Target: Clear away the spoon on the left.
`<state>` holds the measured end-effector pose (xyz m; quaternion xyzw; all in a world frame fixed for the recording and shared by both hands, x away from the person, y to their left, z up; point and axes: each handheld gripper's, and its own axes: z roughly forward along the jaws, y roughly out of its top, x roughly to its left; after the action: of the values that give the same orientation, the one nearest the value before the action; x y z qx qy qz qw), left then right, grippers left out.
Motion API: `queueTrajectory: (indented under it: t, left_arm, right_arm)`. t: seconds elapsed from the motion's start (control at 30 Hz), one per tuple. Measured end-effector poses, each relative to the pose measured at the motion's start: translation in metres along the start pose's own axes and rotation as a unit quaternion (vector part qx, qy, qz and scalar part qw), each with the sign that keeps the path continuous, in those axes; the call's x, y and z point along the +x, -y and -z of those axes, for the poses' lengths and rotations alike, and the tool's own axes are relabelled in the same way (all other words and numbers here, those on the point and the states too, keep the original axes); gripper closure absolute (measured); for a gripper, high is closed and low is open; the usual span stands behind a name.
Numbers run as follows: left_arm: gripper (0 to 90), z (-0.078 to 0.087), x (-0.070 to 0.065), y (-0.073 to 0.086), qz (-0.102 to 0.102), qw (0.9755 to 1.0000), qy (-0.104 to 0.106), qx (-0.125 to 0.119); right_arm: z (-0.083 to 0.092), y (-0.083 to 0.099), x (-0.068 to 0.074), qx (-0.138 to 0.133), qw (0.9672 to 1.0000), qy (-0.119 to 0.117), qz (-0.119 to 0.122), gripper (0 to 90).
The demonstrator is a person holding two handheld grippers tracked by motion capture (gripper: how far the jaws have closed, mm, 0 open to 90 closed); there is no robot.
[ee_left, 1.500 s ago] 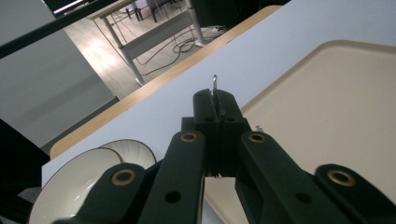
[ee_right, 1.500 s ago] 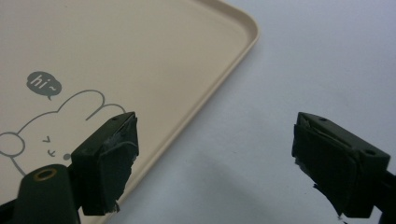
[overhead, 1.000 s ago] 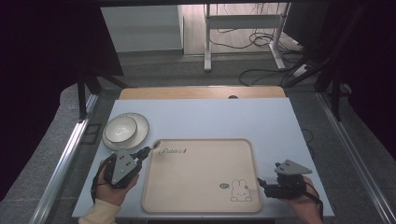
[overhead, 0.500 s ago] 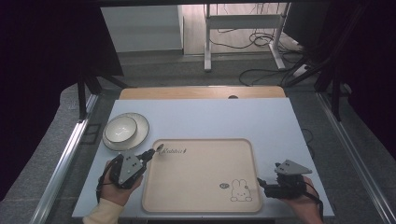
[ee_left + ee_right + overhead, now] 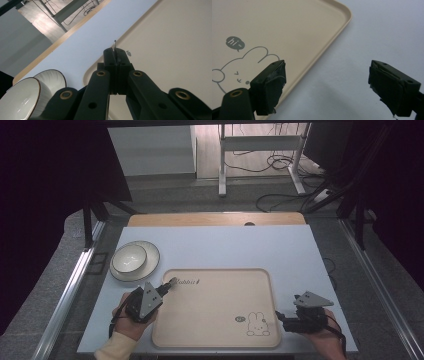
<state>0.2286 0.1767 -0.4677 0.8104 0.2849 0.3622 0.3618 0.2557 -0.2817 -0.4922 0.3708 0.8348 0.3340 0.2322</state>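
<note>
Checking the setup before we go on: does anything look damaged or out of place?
Only worn padding on the right gripper: its pads look frayed. The tray lies square, and the bowl sits upright on its plate.

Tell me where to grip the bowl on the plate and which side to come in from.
Grip the bowl by its thin upright rim, one jaw inside and one outside. It sits upright and open on the plate, so the wall is free all round. Coming from the near side with the left gripper, the closest, looks best.
</note>
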Motion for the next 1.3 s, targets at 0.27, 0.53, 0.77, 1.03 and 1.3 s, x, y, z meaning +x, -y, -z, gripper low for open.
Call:
queueTrajectory:
  t: [0.27,0.53,0.77,1.03,1.3]
  left_arm:
    - [90.0,-0.005,-0.007,0.001,-0.041,0.9990,-0.001,0.019]
    - [88.9,-0.007,-0.009,0.004,-0.048,0.9983,0.011,0.031]
    - [87.0,-0.008,-0.012,0.007,-0.054,0.9969,0.020,0.053]
    - [83.4,-0.007,-0.013,0.011,-0.045,0.9952,0.049,0.072]
    - [78.2,-0.010,-0.019,0.016,-0.044,0.9914,0.082,0.091]
  right_arm:
    - [0.000,0.000,0.000,0.001,1.0000,-0.001,-0.002,14.9]
    - [-0.001,0.000,0.000,0.006,1.0000,-0.002,0.000,14.9]
    - [-0.002,0.001,0.001,0.009,1.0000,-0.001,0.000,14.9]
    - [-0.002,0.001,0.000,0.012,0.9999,-0.001,0.000,14.9]
    - [-0.002,0.001,0.001,0.012,0.9999,-0.001,0.001,14.9]
